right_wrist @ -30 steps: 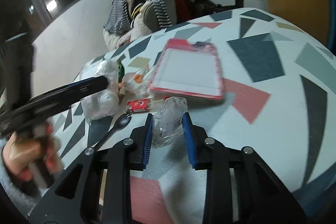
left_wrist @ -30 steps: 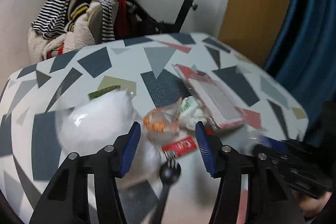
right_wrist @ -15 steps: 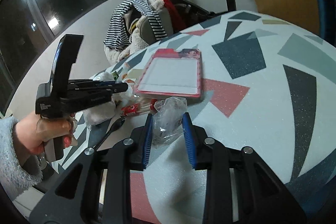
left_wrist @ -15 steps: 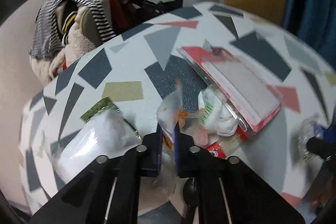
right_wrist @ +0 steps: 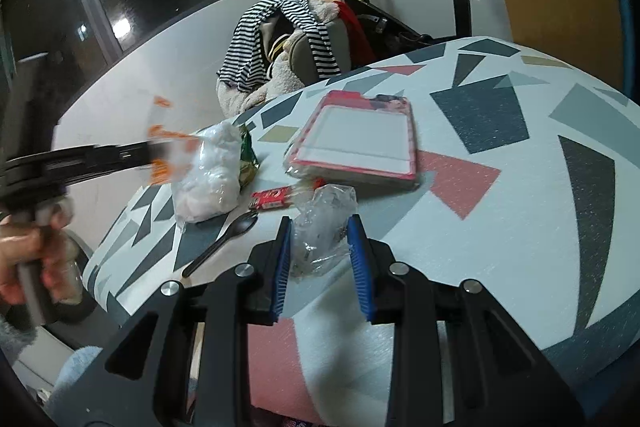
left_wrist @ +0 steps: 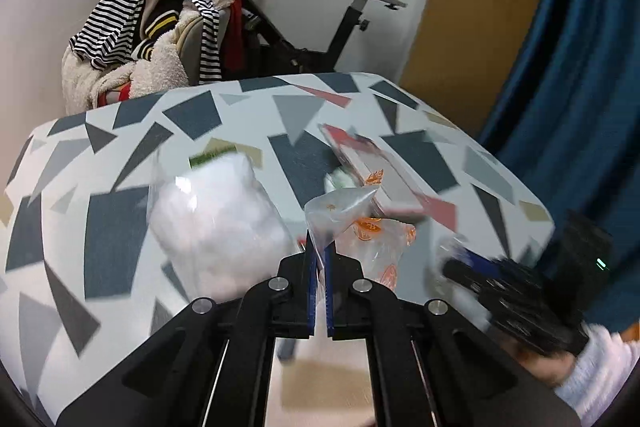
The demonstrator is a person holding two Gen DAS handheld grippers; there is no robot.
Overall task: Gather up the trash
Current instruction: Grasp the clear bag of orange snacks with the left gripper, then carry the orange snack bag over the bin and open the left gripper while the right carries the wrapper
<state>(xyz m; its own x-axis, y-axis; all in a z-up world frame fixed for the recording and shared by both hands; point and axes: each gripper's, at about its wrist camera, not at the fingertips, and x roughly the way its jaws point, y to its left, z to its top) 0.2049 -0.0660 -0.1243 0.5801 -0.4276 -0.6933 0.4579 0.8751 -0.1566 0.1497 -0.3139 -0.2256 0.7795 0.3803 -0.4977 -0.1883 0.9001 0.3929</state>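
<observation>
The left gripper (left_wrist: 318,259) pinches an orange-printed wrapper (left_wrist: 360,223); the right gripper (right_wrist: 322,247) squeezes a clear crumpled bag (right_wrist: 320,227); a red packet (right_wrist: 272,197) and black spoon (right_wrist: 224,239) wait on the desk (right_wrist: 500,227).

In my left view the white bag (left_wrist: 216,223) and my right gripper (left_wrist: 452,267) are blurred; my sleeve (left_wrist: 600,367) is cut off. The orange wrapper (right_wrist: 168,155) print is unreadable.

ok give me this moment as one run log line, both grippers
left gripper: shut on orange-printed wrapper, lifted off table | right gripper: shut on clear crumpled bag | left on table: black spoon, red packet
</observation>
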